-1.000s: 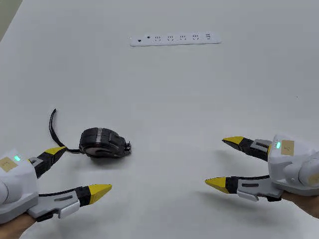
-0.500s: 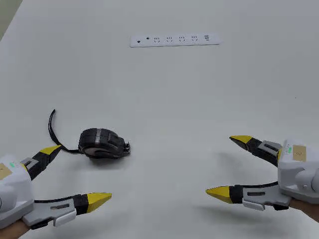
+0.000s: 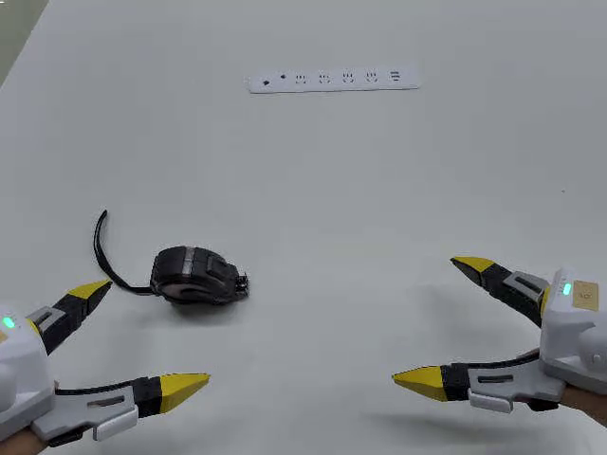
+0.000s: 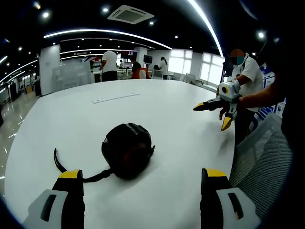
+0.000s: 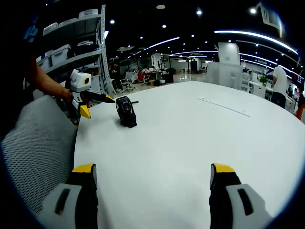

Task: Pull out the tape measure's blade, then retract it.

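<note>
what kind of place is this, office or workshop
Probably a big open-plan office or lab: a large white table, long ceiling strip lights, storage shelves with bins, and office chairs at desks in the background.

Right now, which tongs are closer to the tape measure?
Left. The left tongs are open just short of the tape measure; the right tongs are open far off on its other side.
</note>
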`<state>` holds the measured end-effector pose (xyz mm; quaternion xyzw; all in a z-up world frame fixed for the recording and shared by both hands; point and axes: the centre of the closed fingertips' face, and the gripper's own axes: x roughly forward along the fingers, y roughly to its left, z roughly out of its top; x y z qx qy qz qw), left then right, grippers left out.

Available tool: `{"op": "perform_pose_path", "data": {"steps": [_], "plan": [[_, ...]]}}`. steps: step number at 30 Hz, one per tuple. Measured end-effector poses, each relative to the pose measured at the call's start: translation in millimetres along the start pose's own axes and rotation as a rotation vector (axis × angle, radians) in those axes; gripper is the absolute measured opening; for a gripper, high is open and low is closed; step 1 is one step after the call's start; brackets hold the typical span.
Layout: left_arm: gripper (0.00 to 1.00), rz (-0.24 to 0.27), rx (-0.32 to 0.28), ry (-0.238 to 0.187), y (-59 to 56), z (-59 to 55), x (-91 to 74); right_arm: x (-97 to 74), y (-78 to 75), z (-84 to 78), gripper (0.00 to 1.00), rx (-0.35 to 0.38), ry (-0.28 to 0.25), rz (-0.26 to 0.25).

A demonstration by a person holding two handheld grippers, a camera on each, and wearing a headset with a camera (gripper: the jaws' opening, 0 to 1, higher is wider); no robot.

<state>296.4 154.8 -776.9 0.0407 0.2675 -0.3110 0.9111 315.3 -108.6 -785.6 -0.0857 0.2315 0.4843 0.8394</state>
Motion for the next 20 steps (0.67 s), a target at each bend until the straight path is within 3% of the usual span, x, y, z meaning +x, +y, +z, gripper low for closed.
{"op": "perform_pose_path", "data": {"steps": [20], "plan": [[1.00,-0.004,-0.001,-0.016,2.8,8.7,-2.1,0.2,-2.0,-1.1,1.00,-0.012,0.013,-0.001]]}}
